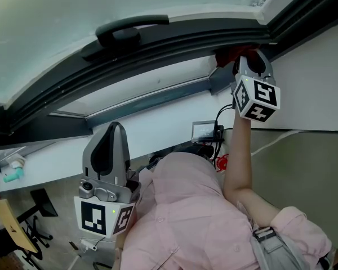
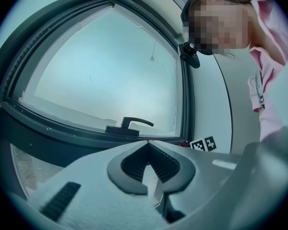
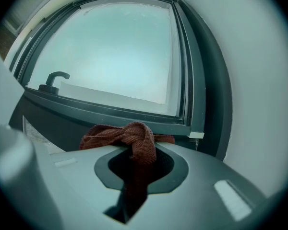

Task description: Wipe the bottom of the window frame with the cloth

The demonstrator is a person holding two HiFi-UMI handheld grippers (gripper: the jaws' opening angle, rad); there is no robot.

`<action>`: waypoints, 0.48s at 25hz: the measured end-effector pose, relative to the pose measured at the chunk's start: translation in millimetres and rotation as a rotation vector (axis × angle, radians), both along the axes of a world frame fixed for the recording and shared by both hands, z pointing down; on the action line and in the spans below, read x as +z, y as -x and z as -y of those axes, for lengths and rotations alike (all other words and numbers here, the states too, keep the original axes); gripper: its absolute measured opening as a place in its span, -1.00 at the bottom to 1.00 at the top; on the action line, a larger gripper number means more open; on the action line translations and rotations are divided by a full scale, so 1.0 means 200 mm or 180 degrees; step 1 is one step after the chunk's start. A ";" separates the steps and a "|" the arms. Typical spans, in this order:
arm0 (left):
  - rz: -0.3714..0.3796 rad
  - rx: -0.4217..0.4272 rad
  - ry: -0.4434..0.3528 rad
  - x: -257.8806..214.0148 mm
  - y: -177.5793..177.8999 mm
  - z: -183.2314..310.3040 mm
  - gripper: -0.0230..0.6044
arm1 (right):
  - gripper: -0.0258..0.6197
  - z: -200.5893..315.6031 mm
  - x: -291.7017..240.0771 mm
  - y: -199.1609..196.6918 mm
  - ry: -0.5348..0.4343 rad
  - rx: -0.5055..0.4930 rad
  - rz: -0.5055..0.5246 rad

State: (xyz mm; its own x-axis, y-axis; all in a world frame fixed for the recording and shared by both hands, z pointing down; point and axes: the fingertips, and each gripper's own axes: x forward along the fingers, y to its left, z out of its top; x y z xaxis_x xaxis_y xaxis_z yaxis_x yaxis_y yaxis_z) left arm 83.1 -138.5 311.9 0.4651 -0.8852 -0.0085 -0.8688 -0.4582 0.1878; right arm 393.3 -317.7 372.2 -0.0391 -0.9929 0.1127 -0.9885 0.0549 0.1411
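Right gripper view: bunched rust-red cloth (image 3: 134,140)

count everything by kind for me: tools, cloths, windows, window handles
tools: 2 (left tool shut and empty, right tool shut on the cloth)
cloth: 1, red-brown
window: 1
handle: 1, dark
total: 5
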 end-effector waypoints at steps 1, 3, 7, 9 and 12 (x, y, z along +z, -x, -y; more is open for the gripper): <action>-0.0001 -0.0005 -0.0002 0.00 0.00 0.00 -0.93 | -0.75 0.00 0.00 0.00 -0.0007 0.0004 0.0015; -0.0003 -0.0006 -0.0005 0.00 0.00 0.01 -0.93 | -0.75 0.00 0.00 -0.01 -0.0020 0.0001 0.0023; -0.0005 0.0007 -0.0019 -0.01 -0.01 0.01 -0.93 | -0.75 0.00 0.00 -0.01 -0.0046 -0.0028 0.0020; -0.0009 0.0001 -0.0023 -0.01 0.00 0.01 -0.93 | -0.75 0.01 0.00 -0.05 -0.0044 0.0045 0.0026; -0.0020 -0.0019 -0.0021 -0.01 0.00 0.01 -0.93 | -0.75 0.02 -0.01 -0.13 -0.0006 0.0176 0.0056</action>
